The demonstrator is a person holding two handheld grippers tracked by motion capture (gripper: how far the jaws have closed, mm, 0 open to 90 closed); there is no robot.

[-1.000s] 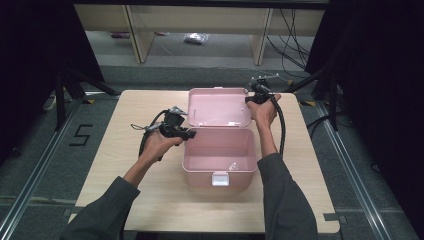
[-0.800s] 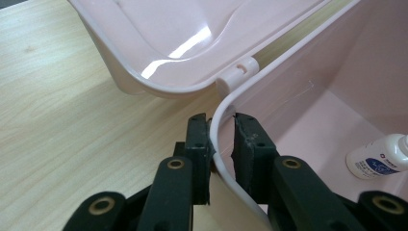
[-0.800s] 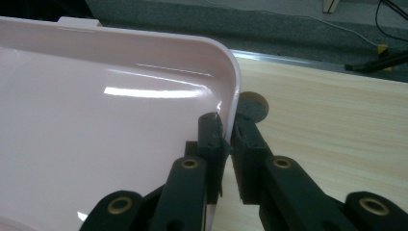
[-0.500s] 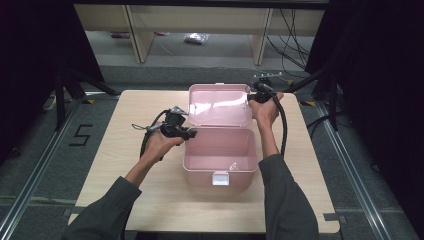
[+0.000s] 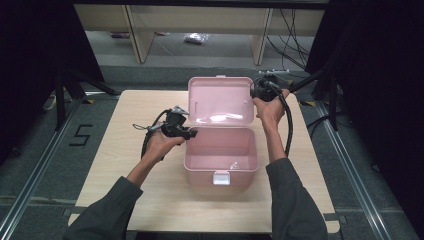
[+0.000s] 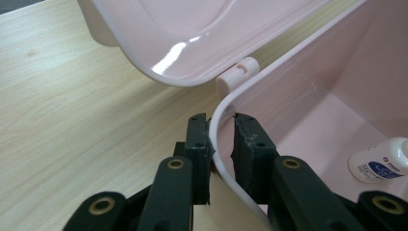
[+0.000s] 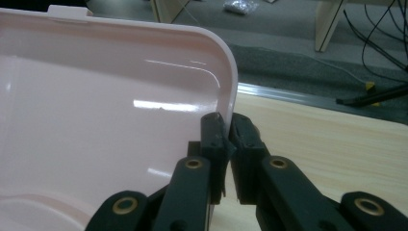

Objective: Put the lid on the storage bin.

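Observation:
A pink plastic box [image 5: 242, 176] stands in the middle of the wooden table, its hinged lid [image 5: 220, 100] swung up at the back. My left gripper [image 5: 192, 132] is shut on the rim of the box's left wall [image 6: 298, 96], one jaw outside and one inside [image 6: 222, 139]. My right gripper [image 5: 255, 92] is shut on the right edge of the lid [image 7: 96, 120], near its upper corner [image 7: 229, 130]. A small white bottle [image 6: 380, 163] with a blue label lies on the box floor [image 5: 233, 165].
The table [image 5: 125, 165] has bare wood left and right of the box. Behind it are wooden shelf legs [image 5: 135, 30], loose cables [image 5: 295, 35] and a small bag [image 5: 196, 37] on the grey floor. Dark curtains flank both sides.
The right gripper has risen and moved back with the lid's edge, so the lid stands more upright. The left gripper and the box have stayed still.

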